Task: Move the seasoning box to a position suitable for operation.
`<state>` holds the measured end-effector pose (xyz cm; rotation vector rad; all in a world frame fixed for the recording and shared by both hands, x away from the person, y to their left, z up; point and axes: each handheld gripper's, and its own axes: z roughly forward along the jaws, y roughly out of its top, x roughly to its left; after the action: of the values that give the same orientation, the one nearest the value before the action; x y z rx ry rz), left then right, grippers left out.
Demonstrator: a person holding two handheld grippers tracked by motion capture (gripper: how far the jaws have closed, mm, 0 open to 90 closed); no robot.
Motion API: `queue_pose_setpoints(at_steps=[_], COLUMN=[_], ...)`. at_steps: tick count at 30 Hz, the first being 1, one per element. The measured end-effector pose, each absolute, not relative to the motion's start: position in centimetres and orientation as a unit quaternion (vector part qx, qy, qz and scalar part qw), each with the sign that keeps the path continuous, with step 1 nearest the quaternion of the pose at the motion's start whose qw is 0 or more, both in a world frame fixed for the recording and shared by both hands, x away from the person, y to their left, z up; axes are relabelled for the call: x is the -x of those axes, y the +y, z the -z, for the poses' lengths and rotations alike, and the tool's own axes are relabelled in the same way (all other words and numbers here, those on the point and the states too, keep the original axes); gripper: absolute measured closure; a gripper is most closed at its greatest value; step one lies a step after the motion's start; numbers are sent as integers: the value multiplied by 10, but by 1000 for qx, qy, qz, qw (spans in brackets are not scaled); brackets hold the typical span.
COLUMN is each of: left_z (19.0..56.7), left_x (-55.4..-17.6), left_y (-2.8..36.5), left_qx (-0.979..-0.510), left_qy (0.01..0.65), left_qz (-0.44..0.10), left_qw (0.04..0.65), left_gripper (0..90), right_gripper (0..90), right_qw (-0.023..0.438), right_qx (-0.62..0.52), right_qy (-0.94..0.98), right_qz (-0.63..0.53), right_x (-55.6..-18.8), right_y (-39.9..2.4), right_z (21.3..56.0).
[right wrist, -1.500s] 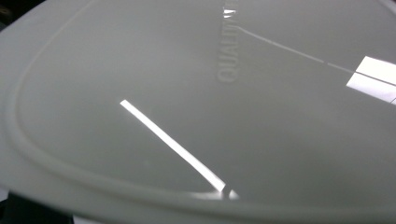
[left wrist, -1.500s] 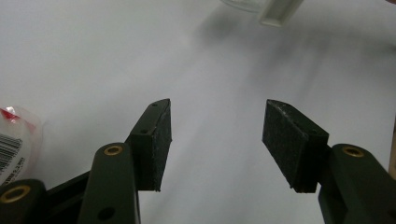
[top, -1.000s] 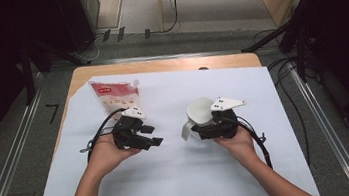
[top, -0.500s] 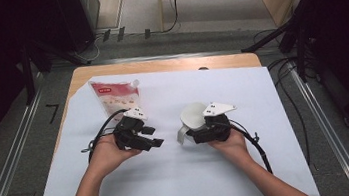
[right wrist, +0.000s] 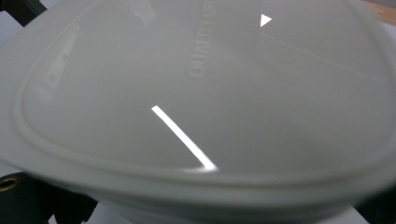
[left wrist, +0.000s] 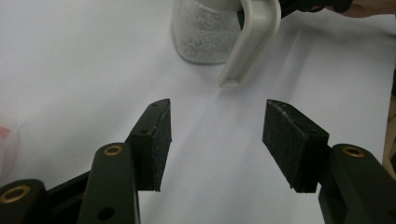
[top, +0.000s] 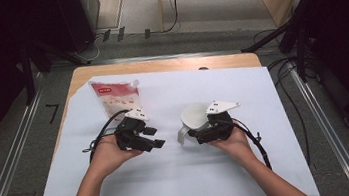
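Left gripper (top: 151,137) sits just left of the jar (top: 193,118), apart from it, jaws spread with nothing between them. In the left gripper view the pads (left wrist: 158,135) frame bare sheet, and the jar (left wrist: 205,28) stands ahead of them with its white handle (left wrist: 250,42) hanging down on the side toward the right pad.

Right gripper (top: 202,134) is right against the jar on its near-right side. Its jaws have just been opening. In the right gripper view the lid (right wrist: 205,107) blocks almost all of the frame, very close, so I cannot tell whether the pads press on anything.

Jar: clear body, white grainy fill inside, lid on. It stands upright on the white sheet (top: 281,165).

Pouch (top: 117,99), red and white with a spout, lies beyond the left gripper, near the sheet's far left corner.

Open room: wide bare sheet to the right of the right gripper and toward the near edge, with forearms crossing the near edge. Wooden table edge (top: 168,63) shows past the far side of the sheet. Floor rails run on both sides of the table.
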<state>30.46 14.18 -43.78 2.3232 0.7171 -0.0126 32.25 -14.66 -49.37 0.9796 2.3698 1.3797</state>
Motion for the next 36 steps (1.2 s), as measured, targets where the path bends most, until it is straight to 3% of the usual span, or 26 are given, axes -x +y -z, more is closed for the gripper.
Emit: queue_pose_setpoints(at_steps=[4, 12, 17, 20, 21, 23, 27, 30, 31, 33, 36], left_z=[438, 435, 432, 431, 431, 433, 437, 439, 439, 440, 442], left_x=[-304, -304, -306, -308, -308, -311, -319, -325, -325, -327, -332], left_y=[141, 140, 141, 139, 137, 134, 125, 116, 116, 113, 112], left_qx=[-894, -895, -896, -894, -896, -897, -897, -897, -897, -900, -893], left_qy=[276, 275, 267, 260, 255, 251, 253, 249, 249, 249, 254], left_qz=[14, 16, 17, 15, 13, 16, 30, 18, 18, 12, 23], left_qw=[351, 350, 355, 365, 363, 363, 361, 365, 365, 359, 372], left_gripper=[464, 606, 738, 835, 868, 886, 900, 900, 900, 900, 900], right_gripper=[21, 3, 82, 165, 301, 340, 650, 782, 782, 884, 900], right_qw=[105, 75, 73, 84, 95, 95, 90, 100, 100, 108, 103], right_qx=[-320, -339, -349, -345, -336, -335, -332, -339, -339, -336, -347], right_qy=[822, 827, 819, 817, 820, 820, 817, 821, 821, 821, 816], right_qz=[-459, -443, -450, -455, -454, -454, -462, -449, -449, -450, -451], right_x=[-317, -309, -302, -293, -286, -284, -282, -282, -282, -281, -284], right_y=[-152, -173, -192, -204, -213, -215, -224, -219, -219, -215, -208], right_z=[489, 484, 473, 464, 459, 458, 453, 453, 453, 452, 450])
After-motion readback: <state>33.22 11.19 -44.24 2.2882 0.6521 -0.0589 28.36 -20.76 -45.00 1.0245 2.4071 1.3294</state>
